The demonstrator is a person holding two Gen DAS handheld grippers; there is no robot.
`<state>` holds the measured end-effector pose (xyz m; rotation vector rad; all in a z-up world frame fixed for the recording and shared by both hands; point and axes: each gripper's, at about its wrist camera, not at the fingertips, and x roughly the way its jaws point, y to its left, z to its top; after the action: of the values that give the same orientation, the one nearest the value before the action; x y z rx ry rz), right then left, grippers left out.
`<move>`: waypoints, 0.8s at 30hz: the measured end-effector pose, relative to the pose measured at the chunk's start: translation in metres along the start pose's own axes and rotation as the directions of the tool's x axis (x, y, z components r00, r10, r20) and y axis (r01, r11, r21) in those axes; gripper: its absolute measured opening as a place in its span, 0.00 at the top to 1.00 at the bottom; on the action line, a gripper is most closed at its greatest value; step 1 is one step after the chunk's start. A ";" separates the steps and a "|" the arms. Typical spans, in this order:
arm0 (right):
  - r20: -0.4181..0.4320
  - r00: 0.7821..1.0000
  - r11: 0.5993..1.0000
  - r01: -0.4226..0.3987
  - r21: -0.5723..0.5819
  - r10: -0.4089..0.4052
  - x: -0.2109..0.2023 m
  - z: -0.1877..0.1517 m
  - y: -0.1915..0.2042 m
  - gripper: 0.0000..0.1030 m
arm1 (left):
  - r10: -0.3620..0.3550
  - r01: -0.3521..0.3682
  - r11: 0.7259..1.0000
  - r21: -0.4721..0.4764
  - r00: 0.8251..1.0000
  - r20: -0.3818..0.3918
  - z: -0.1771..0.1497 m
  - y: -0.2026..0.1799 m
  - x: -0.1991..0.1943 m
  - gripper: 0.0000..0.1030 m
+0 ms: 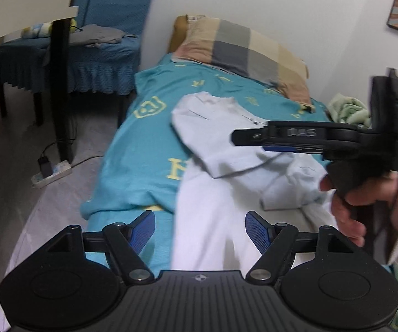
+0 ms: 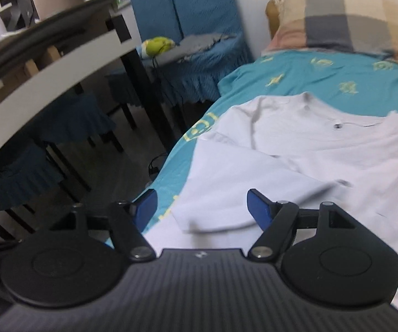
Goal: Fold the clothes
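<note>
A pale white long-sleeved shirt (image 1: 226, 144) (image 2: 295, 152) lies on the teal bed sheet (image 1: 140, 144) (image 2: 323, 83), collar toward the pillow, with one sleeve folded across its body. My left gripper (image 1: 200, 229) hovers open over the shirt's lower part, nothing between its blue pads (image 1: 143, 229). My right gripper (image 2: 201, 210) is open too, above the folded sleeve's cuff near the bed's left edge. In the left wrist view the right gripper (image 1: 239, 138) shows side-on above the shirt's middle, held by a hand (image 1: 348, 210).
A plaid pillow (image 1: 243, 52) (image 2: 345, 25) lies at the head of the bed by the white wall. Blue-covered chairs (image 1: 68, 55) (image 2: 187, 47) and a dark-legged table (image 1: 60, 83) stand left of the bed. A power strip (image 1: 50, 173) lies on the floor. A green blanket (image 1: 348, 110) is bunched at right.
</note>
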<state>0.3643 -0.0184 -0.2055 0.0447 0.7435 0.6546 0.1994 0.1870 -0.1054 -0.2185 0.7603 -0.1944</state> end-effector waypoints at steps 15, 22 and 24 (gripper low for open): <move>-0.025 0.977 0.949 0.200 -0.245 -0.213 0.046 0.002 0.033 0.91 | -0.019 0.021 0.998 -0.062 0.999 0.027 0.003 0.014 -0.017 0.28; 0.126 0.955 0.952 0.283 -0.115 -0.269 0.024 0.063 0.001 0.93 | -0.016 0.017 0.999 -0.032 1.000 0.019 0.000 0.005 -0.012 0.28; 0.143 0.941 0.946 0.318 -0.060 -0.307 0.026 0.075 -0.019 0.93 | -0.017 0.017 0.999 -0.027 1.000 0.013 -0.001 0.004 -0.008 0.28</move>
<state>0.4369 -0.0044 -0.1707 -0.1040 0.5785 0.3731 0.1933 0.1924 -0.1012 -0.2514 0.7489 -0.1992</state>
